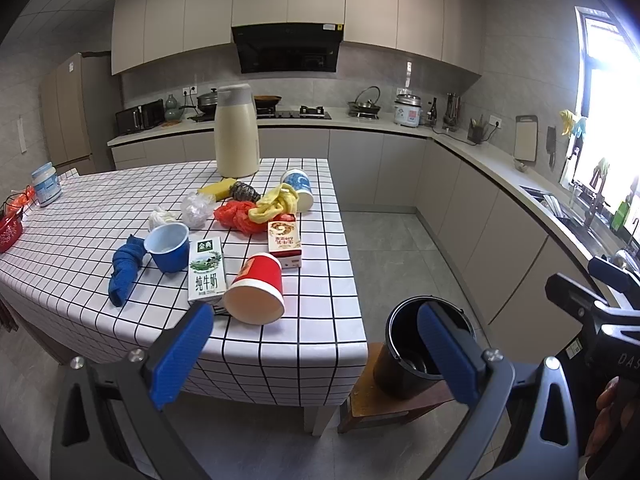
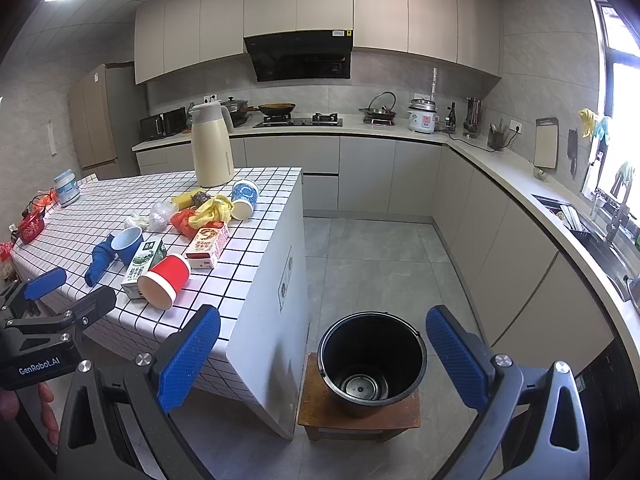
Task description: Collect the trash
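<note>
Trash lies on the checked table [image 1: 80,232]: a red paper cup [image 1: 256,288] on its side, a green milk carton [image 1: 206,272], a red-and-white carton [image 1: 285,242], a blue cup [image 1: 168,246], a blue cloth [image 1: 126,270], a red plastic bag [image 1: 236,216], a yellow glove [image 1: 276,202], crumpled white wraps [image 1: 196,208] and a blue-patterned cup [image 1: 298,188]. A black bucket [image 2: 372,364] stands empty on a wooden stool [image 2: 360,420] beside the table. My left gripper [image 1: 316,356] is open and empty in front of the table's corner. My right gripper [image 2: 324,356] is open and empty, short of the bucket.
A cream thermos jug [image 1: 236,132] stands at the table's far edge, a white jar [image 1: 46,184] and a red pot [image 1: 10,228] at its left. Kitchen counters [image 1: 480,152] run along the back and right walls. Grey tiled floor [image 2: 380,252] lies between table and counters.
</note>
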The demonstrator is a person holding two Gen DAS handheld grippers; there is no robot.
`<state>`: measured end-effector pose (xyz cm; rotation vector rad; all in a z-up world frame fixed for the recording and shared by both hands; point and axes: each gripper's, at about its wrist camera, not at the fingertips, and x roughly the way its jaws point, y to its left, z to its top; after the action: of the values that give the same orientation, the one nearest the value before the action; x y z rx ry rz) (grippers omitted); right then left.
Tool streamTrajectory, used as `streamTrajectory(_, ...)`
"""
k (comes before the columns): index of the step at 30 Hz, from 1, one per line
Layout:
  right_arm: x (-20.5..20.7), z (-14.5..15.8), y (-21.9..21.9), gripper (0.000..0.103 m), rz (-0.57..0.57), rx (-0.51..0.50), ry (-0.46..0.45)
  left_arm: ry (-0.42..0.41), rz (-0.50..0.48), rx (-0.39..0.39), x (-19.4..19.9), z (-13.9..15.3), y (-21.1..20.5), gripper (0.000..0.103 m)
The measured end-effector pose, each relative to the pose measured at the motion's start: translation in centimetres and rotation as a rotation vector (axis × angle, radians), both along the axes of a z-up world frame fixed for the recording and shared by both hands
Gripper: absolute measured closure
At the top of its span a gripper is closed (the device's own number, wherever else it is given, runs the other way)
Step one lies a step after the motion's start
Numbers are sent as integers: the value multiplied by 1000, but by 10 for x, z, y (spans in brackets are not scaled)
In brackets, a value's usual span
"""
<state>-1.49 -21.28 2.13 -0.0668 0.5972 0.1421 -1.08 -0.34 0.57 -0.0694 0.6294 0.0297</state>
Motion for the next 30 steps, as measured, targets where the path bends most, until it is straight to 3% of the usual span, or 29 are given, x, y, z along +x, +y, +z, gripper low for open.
streamTrajectory(30, 1, -3, 3, 0, -1, -2, 0, -2, 0, -6, 3, -5, -3, 0)
